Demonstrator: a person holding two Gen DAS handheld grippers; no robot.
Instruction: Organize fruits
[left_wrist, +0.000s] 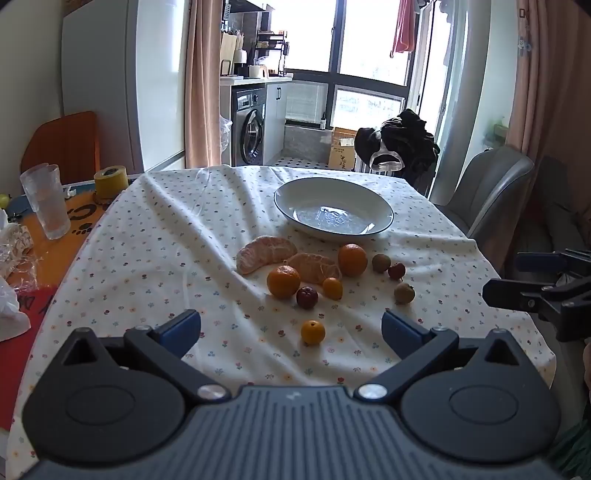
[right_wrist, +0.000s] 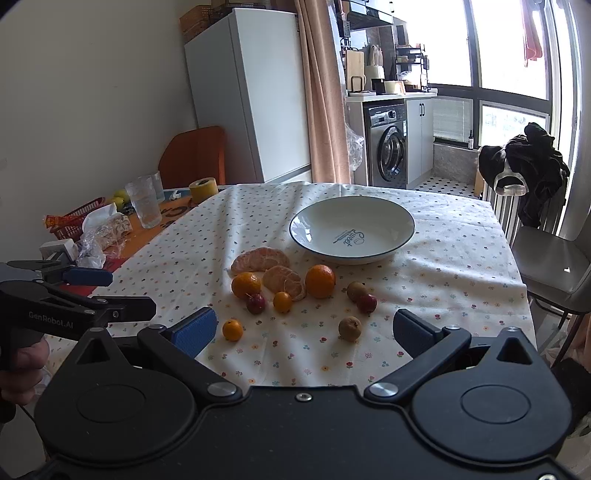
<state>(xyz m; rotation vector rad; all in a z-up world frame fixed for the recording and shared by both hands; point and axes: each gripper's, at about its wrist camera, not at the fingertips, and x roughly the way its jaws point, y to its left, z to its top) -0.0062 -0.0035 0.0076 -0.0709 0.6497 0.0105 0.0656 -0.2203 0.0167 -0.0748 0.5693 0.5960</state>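
The table (left_wrist: 147, 236) wears a dotty cloth. My left claw (left_wrist: 291, 328) and right claw (right_wrist: 304, 328) are both wide open, holding nothing. A small orange (left_wrist: 313, 332) sits right ahead (nearest!). Squeeze gently, then lift it to the empty bowl (left_wrist: 295, 218) beyond.

Bright window (left_wrist: 334, 55) backlight, blown highlights, fisheye edges

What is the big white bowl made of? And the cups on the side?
The bowl looks like glazed ceramic: shiny white, a thin dark rim line, printed writing inside. The cups look like clear glass or hard plastic: see-through and stacked. The pictures cannot settle which.
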